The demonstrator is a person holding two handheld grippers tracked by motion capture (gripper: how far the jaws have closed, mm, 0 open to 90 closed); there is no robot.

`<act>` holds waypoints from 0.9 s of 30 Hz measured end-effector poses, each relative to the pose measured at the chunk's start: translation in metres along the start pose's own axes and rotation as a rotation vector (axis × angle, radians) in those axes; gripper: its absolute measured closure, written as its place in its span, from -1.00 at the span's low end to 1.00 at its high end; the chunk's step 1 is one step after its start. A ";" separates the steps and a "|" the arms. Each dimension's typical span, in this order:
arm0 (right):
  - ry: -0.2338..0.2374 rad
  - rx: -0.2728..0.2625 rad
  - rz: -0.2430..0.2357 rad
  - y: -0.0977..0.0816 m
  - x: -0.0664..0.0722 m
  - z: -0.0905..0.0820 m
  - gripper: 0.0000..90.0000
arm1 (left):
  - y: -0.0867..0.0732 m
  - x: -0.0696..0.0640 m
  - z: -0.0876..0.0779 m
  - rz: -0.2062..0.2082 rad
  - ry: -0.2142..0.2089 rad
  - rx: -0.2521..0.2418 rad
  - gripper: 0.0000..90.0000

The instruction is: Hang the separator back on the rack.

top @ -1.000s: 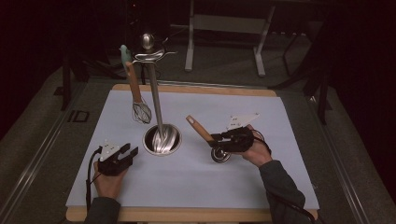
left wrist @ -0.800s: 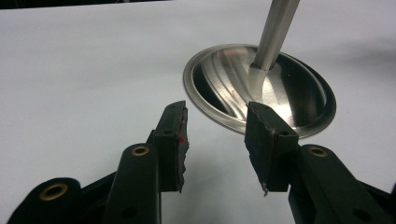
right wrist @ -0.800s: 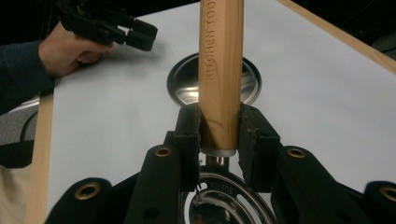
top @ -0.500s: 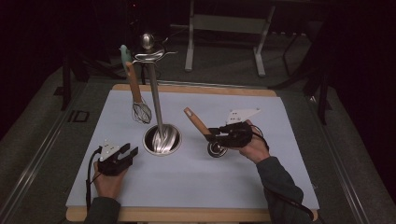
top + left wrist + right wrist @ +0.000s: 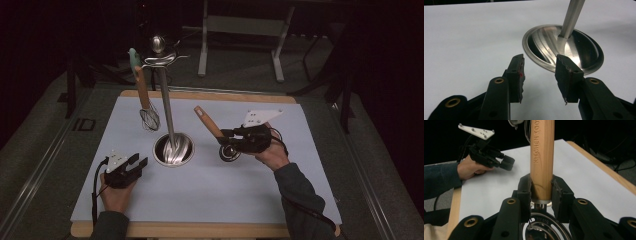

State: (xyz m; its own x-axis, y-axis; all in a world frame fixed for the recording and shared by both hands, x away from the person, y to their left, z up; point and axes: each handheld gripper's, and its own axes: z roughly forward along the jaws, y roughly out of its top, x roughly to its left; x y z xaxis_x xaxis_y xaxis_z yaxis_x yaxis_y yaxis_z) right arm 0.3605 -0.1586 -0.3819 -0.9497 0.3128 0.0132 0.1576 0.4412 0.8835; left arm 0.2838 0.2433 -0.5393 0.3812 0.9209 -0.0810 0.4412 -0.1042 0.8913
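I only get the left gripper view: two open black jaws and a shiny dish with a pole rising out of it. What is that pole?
Observer: It's a utensil stand. The high view shows a whisk hanging from its top.
Operator: Is the other hand busy?
Observer: Yes. The right gripper is shut on a wooden-handled utensil, to the right of the stand.
Operator: What sort of utensil?
Observer: I can't tell exactly. The right gripper view shows "KITCHEN TOO" stamped along the handle, with a round metal head below the jaws.
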 end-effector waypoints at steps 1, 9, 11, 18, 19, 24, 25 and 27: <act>0.000 0.000 0.000 0.000 0.000 0.000 0.57 | 0.000 0.000 0.000 0.000 0.000 0.000 0.32; 0.000 -0.031 -0.038 0.015 0.006 -0.006 0.57 | 0.000 0.000 0.000 0.001 0.001 0.001 0.32; -0.002 -0.039 -0.042 0.017 0.008 -0.007 0.57 | 0.000 0.000 0.000 0.001 0.001 0.000 0.32; 0.001 -0.048 -0.073 0.028 0.011 -0.007 0.57 | 0.000 0.000 0.000 0.000 0.000 0.000 0.32; 0.001 -0.048 -0.073 0.028 0.011 -0.007 0.57 | 0.000 0.000 0.000 0.000 0.000 0.000 0.32; 0.005 -0.063 -0.083 0.034 0.012 -0.008 0.57 | 0.000 0.000 0.000 -0.003 0.000 0.000 0.32; 0.005 -0.063 -0.083 0.034 0.012 -0.008 0.57 | 0.000 0.000 0.000 -0.003 0.000 0.000 0.32; 0.003 -0.065 -0.085 0.036 0.012 -0.008 0.57 | 0.000 0.000 0.000 0.000 0.001 0.001 0.32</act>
State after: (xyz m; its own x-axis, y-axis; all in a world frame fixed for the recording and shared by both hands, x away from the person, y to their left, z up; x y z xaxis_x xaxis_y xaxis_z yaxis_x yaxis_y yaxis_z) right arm 0.3524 -0.1460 -0.3459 -0.9597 0.2742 -0.0618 0.0586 0.4101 0.9101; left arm 0.2839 0.2433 -0.5394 0.3806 0.9212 -0.0812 0.4418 -0.1040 0.8911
